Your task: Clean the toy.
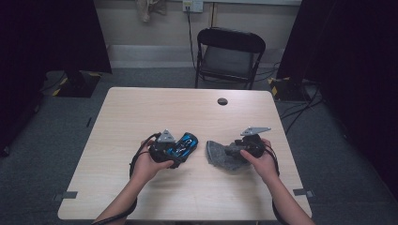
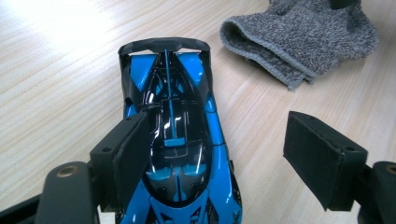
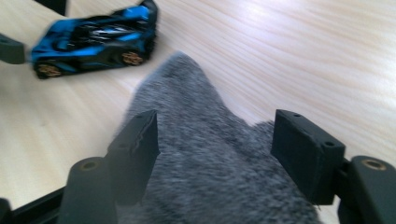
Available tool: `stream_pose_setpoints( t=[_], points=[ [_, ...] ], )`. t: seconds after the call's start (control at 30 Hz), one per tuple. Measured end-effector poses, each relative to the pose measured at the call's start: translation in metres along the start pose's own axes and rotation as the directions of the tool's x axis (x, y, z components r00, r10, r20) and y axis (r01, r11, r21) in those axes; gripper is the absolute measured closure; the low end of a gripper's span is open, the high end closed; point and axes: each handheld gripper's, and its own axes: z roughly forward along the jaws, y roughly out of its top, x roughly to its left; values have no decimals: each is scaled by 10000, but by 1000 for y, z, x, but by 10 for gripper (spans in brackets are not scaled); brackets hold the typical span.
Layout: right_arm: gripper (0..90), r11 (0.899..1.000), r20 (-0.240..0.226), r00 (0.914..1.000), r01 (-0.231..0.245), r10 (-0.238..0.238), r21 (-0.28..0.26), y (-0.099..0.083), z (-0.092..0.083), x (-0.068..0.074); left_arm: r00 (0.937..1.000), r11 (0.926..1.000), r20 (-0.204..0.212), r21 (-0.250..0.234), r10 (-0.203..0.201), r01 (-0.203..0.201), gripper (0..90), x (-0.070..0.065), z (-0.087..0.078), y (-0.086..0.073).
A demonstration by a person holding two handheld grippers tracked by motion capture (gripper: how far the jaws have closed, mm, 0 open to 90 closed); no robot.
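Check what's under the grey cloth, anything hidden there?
The grey cloth lies folded on the wooden table, beside the blue toy car. Bare wood shows round its edges. Nothing pokes out, but the folds cover the surface beneath, so something flat there cannot be ruled out.

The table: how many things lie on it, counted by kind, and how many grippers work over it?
Toy car, blue and black: 1
Grey cloth: 1
Gripper: 2, the left gripper and the right gripper
Total: 4, on or over the wooden table
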Motion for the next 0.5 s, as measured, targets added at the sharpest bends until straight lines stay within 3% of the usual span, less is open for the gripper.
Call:
stream_pose_setpoints(
  t=[0.27, 0.5],
  points=[
    [267, 9945, -341, 9941, 1034, -1027, 172, -4, 3, 18, 9999, 9999, -111, -124, 11, -13, 200, 3, 0, 3],
    [286, 9894, -59, 9920, 1258, -1257, 725, -19, 19, 16, 9999, 10000, -116, -37, -52, 52, 200, 7, 3, 2]
  ],
)
